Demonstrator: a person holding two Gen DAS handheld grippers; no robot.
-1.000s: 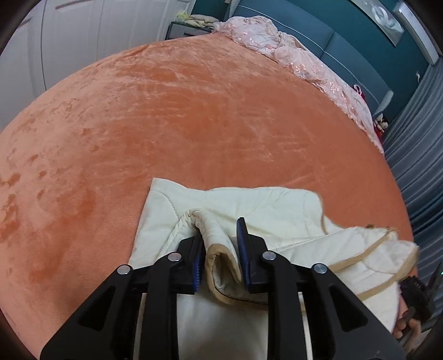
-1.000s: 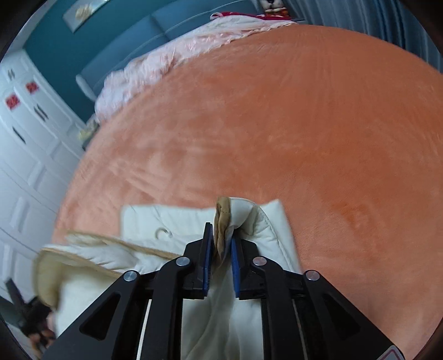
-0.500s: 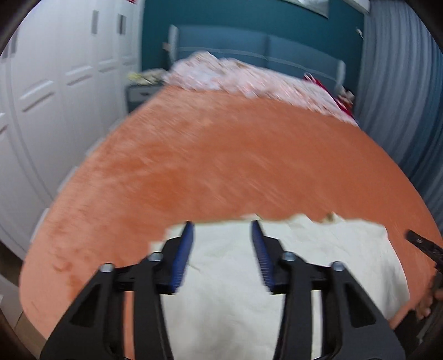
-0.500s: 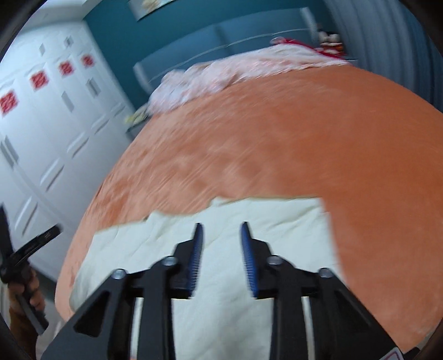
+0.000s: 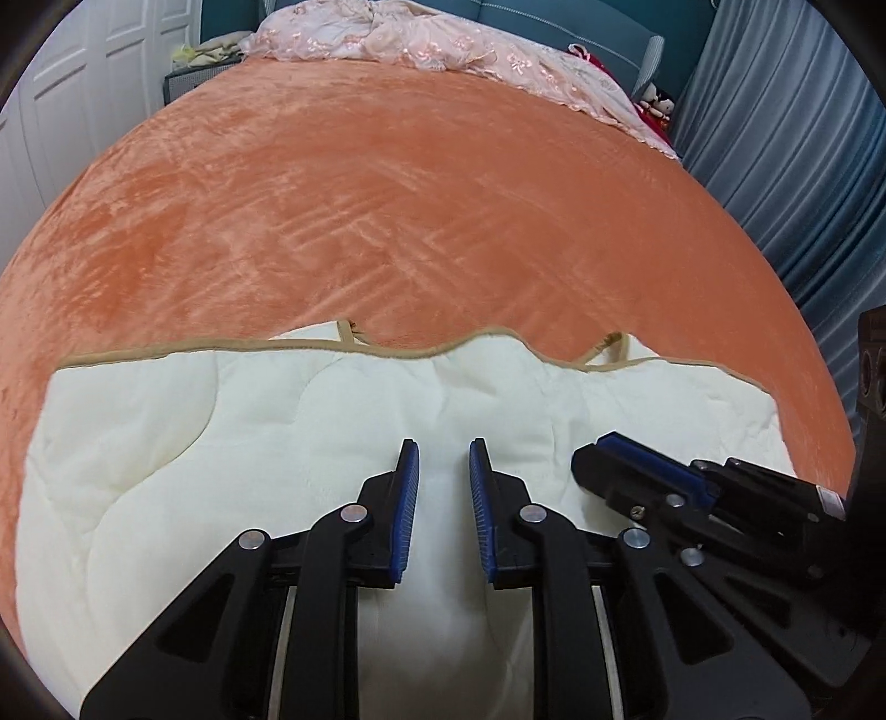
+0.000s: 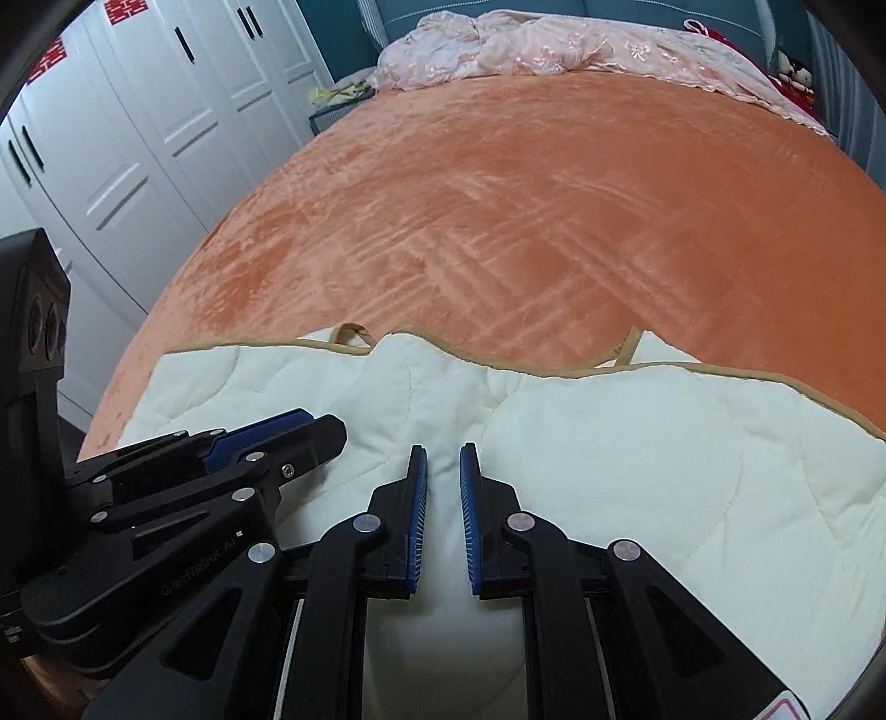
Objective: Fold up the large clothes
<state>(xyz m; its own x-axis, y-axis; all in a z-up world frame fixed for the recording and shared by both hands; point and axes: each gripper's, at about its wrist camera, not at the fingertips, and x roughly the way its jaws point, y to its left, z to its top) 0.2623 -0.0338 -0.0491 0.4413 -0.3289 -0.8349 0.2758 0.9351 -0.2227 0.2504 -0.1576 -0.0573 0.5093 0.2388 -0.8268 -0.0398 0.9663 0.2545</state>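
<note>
A cream quilted garment (image 5: 221, 443) with tan trim lies folded flat at the near edge of the orange bed; it also shows in the right wrist view (image 6: 664, 443). My left gripper (image 5: 443, 448) is open and empty, hovering over the garment's middle. My right gripper (image 6: 443, 454) is open and empty, just beside it. Each gripper shows in the other's view: the right gripper (image 5: 648, 459) at the right, the left gripper (image 6: 277, 432) at the left. The tan-trimmed far edge (image 5: 476, 340) is wavy, with small loops showing.
The orange plush bedspread (image 5: 421, 183) stretches far ahead. A pink lace cover (image 5: 443, 39) is bunched at the teal headboard. White wardrobe doors (image 6: 138, 138) stand on the left, grey-blue curtains (image 5: 819, 166) on the right.
Both grippers let go of the garment's trimmed edge and opened. They drew back and came together over the middle. The garment now lies flat, folded over.
</note>
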